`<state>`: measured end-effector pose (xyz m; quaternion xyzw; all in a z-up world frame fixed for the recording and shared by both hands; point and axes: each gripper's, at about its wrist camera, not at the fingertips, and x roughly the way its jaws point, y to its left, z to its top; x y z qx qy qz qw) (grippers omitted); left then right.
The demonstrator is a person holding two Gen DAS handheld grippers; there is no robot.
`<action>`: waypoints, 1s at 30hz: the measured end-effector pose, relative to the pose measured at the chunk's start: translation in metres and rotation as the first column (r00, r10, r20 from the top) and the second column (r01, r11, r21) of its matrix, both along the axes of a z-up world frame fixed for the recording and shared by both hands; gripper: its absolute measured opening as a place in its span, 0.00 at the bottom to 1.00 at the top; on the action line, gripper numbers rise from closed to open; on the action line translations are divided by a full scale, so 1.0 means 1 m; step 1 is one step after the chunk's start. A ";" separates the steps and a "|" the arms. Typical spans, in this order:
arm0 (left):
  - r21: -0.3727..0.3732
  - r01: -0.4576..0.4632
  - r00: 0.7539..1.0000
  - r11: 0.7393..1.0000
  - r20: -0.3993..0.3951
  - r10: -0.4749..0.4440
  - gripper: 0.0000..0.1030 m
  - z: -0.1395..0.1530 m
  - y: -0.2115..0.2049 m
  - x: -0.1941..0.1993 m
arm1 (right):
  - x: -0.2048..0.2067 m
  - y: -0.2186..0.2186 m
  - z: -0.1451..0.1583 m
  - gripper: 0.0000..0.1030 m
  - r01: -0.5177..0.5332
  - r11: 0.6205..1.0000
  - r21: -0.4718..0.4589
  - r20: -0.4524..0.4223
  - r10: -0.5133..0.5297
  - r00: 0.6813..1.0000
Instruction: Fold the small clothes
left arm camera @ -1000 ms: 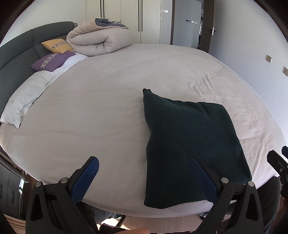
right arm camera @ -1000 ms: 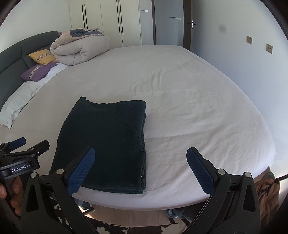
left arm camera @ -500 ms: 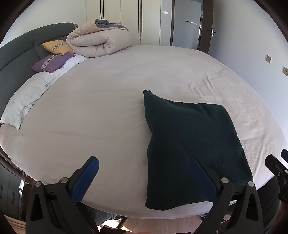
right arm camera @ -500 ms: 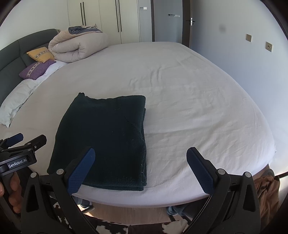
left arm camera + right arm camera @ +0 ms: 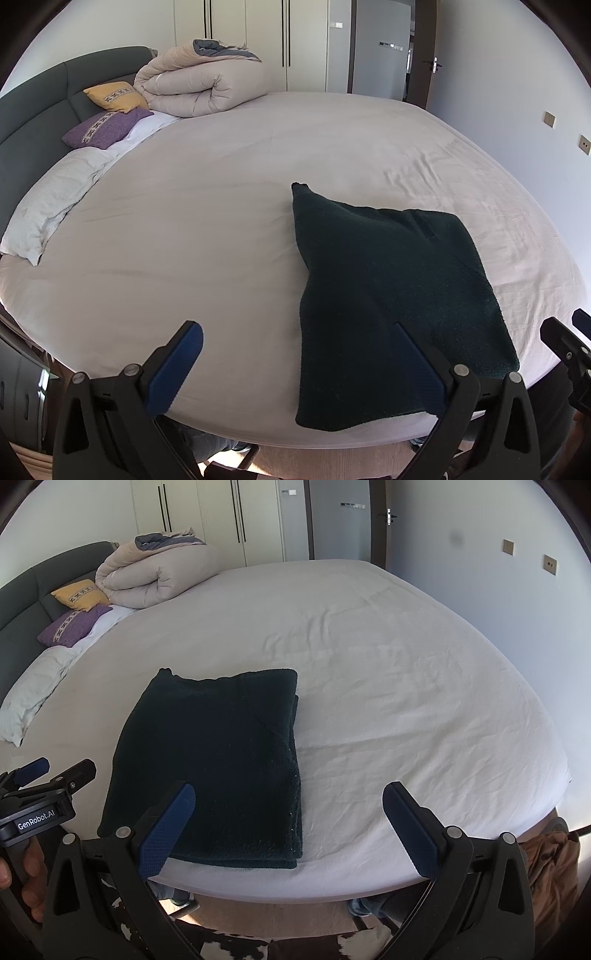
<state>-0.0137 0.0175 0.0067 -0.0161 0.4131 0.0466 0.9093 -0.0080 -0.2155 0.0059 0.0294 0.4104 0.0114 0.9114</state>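
- Cloth [image 5: 218, 753] looks soft, thick and limp, a fleecy or terry knit by its nap; I judge it light, not slippery, not fragile, and likely to sag if lifted by 1 point only.
- Best hold, as I judge it: pinch all layers at a corner or along an edge, 1 claw at each of 2 neighbouring corners, so the stack lifts together and does not slide apart.
- Right edge shows stacked layers in the right wrist view, so a grip there must go deep enough to catch the bottom layer too.
- Far left corner [image 5: 300, 187] pokes up in a small peak; it is loose and easy to snag, and may want smoothing.
- Cloth is very dark green, near black, already folded into a rough rectangle, longer from near to far, with a faint diagonal crease across its top.
- It lies flat on the sheet [image 5: 388, 672] at the near edge of the bed, its near end close to the mattress rim.
- Left claw [image 5: 303, 369] is spread wide, empty, hanging just short of the near edge, its right finger in front of the cloth.
- Right claw [image 5: 288, 825] is spread wide too, empty, with its left finger [image 5: 166, 829] over the cloth's near end; contact cannot be told.
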 end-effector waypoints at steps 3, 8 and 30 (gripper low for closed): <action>-0.002 -0.002 1.000 1.000 -0.004 0.002 1.00 -0.001 0.000 0.000 | 0.001 0.000 -0.001 1.00 -0.001 1.000 0.001 -0.003 0.001 1.000; -0.006 -0.003 1.000 1.000 -0.009 0.003 1.00 -0.003 0.001 0.000 | 0.002 0.000 -0.002 1.00 0.002 1.000 0.003 -0.007 -0.002 1.000; -0.007 0.000 1.000 1.000 -0.015 0.000 1.00 -0.004 0.002 0.002 | 0.005 0.001 -0.009 1.00 0.002 1.000 0.011 -0.027 -0.002 1.000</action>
